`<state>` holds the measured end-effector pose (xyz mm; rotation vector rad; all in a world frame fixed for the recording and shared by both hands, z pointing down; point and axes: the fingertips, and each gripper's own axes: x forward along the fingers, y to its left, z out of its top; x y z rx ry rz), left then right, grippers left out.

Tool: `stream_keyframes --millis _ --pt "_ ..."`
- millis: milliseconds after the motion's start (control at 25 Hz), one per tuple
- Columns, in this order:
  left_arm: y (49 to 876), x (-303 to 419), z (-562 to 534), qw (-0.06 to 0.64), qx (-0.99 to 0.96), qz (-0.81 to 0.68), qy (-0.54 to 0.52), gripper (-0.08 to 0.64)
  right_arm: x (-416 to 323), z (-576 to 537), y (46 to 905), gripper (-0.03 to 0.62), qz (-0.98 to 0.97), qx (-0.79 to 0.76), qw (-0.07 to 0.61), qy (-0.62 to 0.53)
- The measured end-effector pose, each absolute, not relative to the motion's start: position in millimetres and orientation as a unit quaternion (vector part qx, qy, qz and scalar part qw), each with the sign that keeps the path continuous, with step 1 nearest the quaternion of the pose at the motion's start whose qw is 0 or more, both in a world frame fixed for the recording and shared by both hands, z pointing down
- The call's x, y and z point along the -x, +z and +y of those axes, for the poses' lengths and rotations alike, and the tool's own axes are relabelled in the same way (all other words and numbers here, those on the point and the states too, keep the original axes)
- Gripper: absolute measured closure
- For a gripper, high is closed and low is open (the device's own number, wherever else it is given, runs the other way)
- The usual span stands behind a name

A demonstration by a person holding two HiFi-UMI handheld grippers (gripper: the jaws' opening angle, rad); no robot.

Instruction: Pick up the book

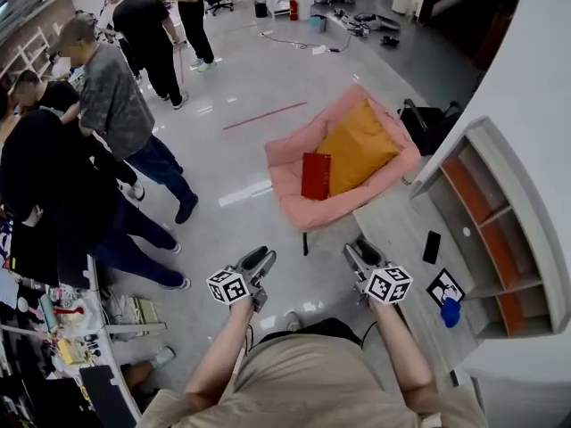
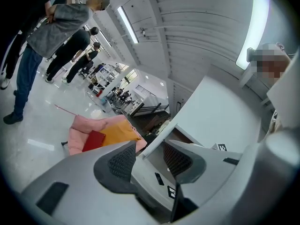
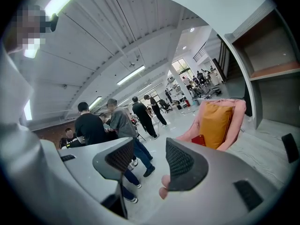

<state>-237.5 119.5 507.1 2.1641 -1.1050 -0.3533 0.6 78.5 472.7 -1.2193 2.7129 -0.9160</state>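
Indoors, glossy grey floor (image 1: 241, 87), red book (image 1: 316, 176) on pink chair (image 1: 284, 160), shelving (image 1: 500, 212) beside

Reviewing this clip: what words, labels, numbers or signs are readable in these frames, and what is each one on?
No readable text in any view.
Cubes on the left gripper and right gripper: square black-and-white marker patterns, no letters.
The marker card: pattern only.
The red book: any cover print is too small to read.
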Motion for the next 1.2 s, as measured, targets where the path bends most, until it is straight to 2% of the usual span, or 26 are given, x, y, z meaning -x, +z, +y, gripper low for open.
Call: stream_keyframes --millis 440,1200 --pt "514 230 68 0.345 -0.829 -0.422 -0.126 0.379 -10 30 475 0.387 0.866 0.399 0.025 -0.3" --pt "494 174 -48 0.347 -0.79 -0.489 -0.129 0.378 -70 -132 493 0.387 0.881 0.339 0.003 -0.331"
